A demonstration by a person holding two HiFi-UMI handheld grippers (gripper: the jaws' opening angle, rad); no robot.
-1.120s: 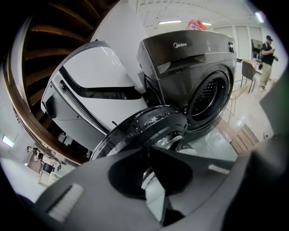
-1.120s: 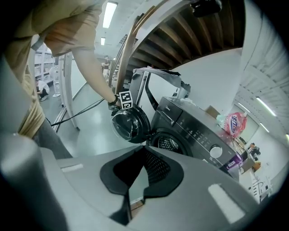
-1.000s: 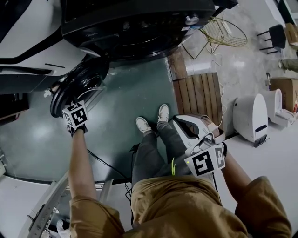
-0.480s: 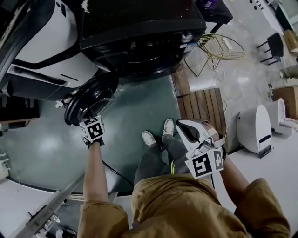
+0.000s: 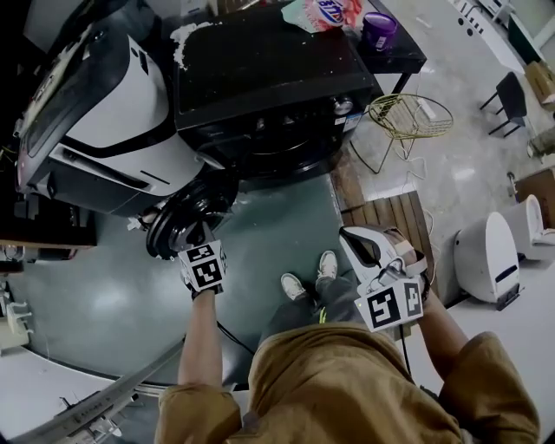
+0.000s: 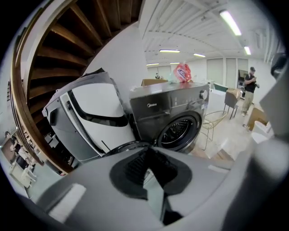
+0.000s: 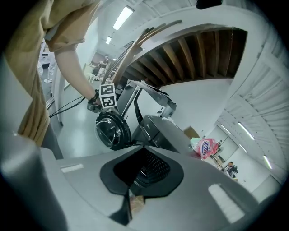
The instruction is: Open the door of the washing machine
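Observation:
The dark front-loading washing machine (image 5: 260, 78) stands ahead, and its round door (image 5: 178, 227) hangs swung open to the left of the drum opening (image 6: 178, 131). My left gripper (image 5: 195, 243) sits just this side of the door's rim, jaws shut with nothing between them. In the left gripper view the jaws (image 6: 156, 198) meet over the door's dark rim (image 6: 122, 146). My right gripper (image 5: 349, 236) is held off to the right above the floor, jaws shut and empty. The right gripper view shows the door (image 7: 110, 129) with the left gripper's marker cube above it.
A large white and black appliance (image 5: 113, 113) leans left of the machine. A detergent bag (image 5: 325, 13) and a purple tub (image 5: 379, 30) sit at the back. A gold wire chair (image 5: 408, 117), wooden boards (image 5: 395, 217) and a white unit (image 5: 490, 256) stand to the right. My shoes (image 5: 299, 286) are below.
The head view has pulled up and back, so the machine's top now shows. Both grippers have risen; the left one stays near the door's rim. The door stays open.

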